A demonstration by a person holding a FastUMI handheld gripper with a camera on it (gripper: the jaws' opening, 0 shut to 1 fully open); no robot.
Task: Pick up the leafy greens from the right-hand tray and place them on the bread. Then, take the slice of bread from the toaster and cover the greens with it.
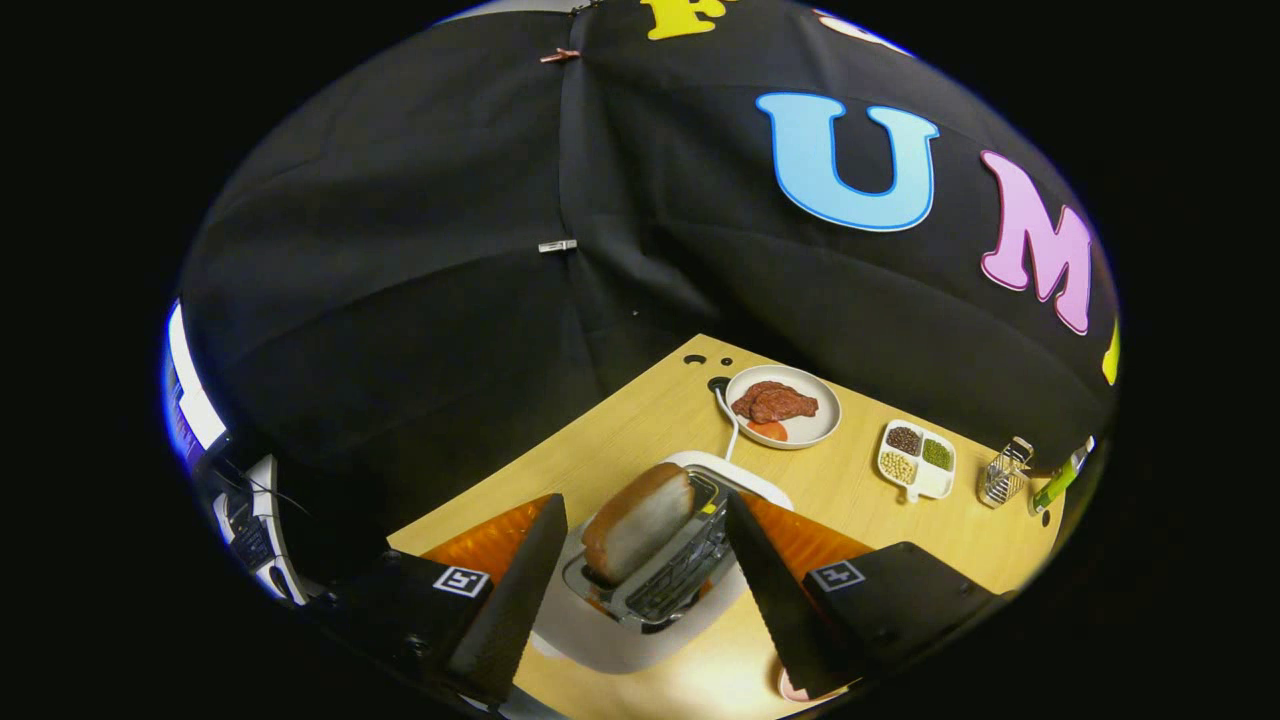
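Note:
A slice of bread (637, 522) stands upright in the left slot of a white toaster (640, 630) on the wooden table (640, 420). My gripper (645, 520) is open, its two fingers (520, 580) spread to either side of the toaster, with the bread between them and untouched. The toaster's second slot (690, 565), beside the bread, holds nothing.
Beyond the toaster a white plate (815, 430) carries reddish meat slices (775, 402) and something orange. To its right sit a divided dish of beans (917, 458), a small wire rack (1003, 472) and a green-handled tool (1060, 480). A white cable (730, 420) runs back from the toaster.

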